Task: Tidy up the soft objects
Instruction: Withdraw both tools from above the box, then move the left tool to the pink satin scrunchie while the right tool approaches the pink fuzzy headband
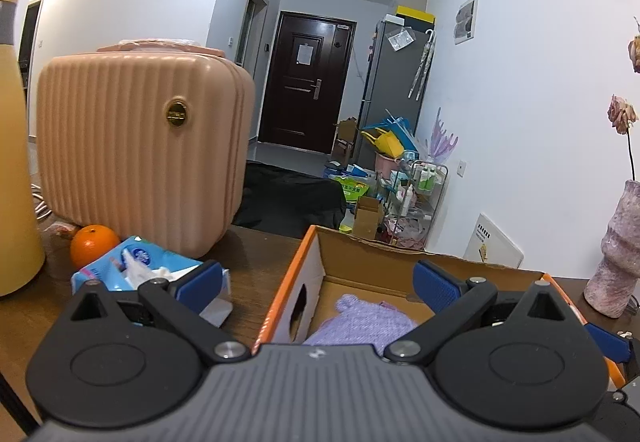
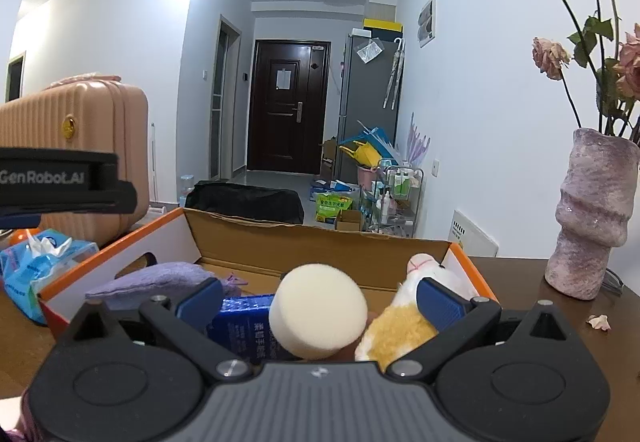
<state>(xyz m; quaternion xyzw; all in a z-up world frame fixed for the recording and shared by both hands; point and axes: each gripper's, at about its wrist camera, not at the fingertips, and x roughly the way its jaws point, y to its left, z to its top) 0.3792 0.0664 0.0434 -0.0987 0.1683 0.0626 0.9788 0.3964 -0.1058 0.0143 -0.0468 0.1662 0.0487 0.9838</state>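
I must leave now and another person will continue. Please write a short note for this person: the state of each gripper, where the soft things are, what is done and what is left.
Left gripper: open, empty, above the left part of the cardboard box.
Right gripper: open, empty, above the right part of the box.
In the box: purple knitted piece, cream sponge, plush toy, blue pack.
Done: these lie in the box, nothing is held.
Left: maybe the tissue pack on the table, left of the box. The orange is not soft.

"GenRobot.AI" in pale letters on the black side of the left gripper (image 2: 60, 178), other print too blurred to read
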